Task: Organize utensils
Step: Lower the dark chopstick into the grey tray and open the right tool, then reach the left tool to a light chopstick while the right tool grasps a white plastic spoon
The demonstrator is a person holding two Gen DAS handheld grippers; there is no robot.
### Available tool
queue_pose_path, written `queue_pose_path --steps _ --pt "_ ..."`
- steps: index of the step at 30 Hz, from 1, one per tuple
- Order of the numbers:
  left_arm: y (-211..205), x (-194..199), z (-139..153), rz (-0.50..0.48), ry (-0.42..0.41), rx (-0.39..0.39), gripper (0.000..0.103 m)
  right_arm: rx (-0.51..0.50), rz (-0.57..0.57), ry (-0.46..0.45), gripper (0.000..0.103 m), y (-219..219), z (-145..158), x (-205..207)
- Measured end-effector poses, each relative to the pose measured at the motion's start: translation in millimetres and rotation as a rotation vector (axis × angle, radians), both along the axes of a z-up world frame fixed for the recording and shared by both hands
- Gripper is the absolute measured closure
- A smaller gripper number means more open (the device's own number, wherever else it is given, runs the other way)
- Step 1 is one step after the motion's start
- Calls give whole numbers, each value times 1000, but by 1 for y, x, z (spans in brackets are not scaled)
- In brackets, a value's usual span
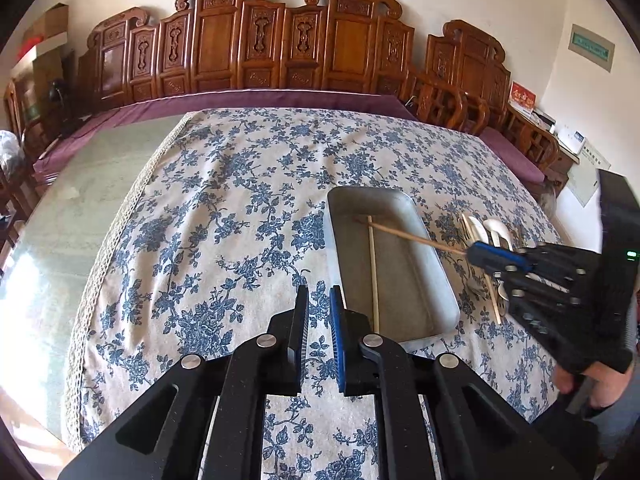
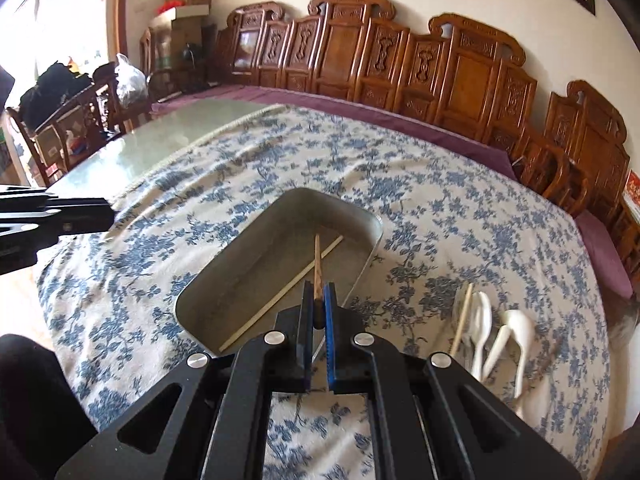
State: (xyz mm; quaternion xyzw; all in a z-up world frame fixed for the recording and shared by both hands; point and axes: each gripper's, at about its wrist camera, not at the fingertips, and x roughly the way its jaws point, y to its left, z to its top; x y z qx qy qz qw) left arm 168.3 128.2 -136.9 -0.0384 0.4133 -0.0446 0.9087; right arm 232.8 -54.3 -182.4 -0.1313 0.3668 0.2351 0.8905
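Note:
A grey metal tray [image 1: 436,280] [image 2: 224,272] lies on the floral tablecloth. One pale chopstick [image 1: 373,272] [image 2: 280,296] lies inside it. My right gripper [image 2: 319,288] [image 1: 476,252] is shut on a brown chopstick [image 2: 318,264] [image 1: 416,238] and holds it over the tray, its tip pointing down near the tray's far end. My left gripper [image 1: 319,300] hovers just left of the tray's near end, jaws a small gap apart and empty. White spoons [image 2: 504,340] [image 1: 496,232] and another pale chopstick [image 2: 462,316] lie right of the tray.
The floral cloth [image 1: 240,208] covers part of a glass-topped table [image 1: 80,208]. Carved wooden chairs [image 1: 280,52] line the far side and right. Boxes and bags [image 2: 128,80] stand at the far left in the right wrist view.

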Motion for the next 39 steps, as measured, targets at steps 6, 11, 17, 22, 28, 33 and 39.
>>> queue_pose_path --steps 6,11,17,22,28,33,39 --pt "0 -2 2 -5 1 6 94 -7 5 87 96 15 -22 5" --pt "-2 -2 3 -6 -3 5 93 13 3 139 96 13 -35 3" --pt "-10 -5 4 -14 -6 17 88 43 32 171 75 9 -38 1" --pt "-17 -10 9 -18 -16 25 87 93 41 171 75 -2 -28 -6" --pt "-38 -15 18 -35 -45 28 76 152 21 138 75 -38 -5 -29" --pt "-57 -17 17 -45 -60 16 49 158 -34 113 75 -83 0 -49" --pt "-93 -13 6 -88 -45 23 34 131 -138 92 69 -153 -8 -65"
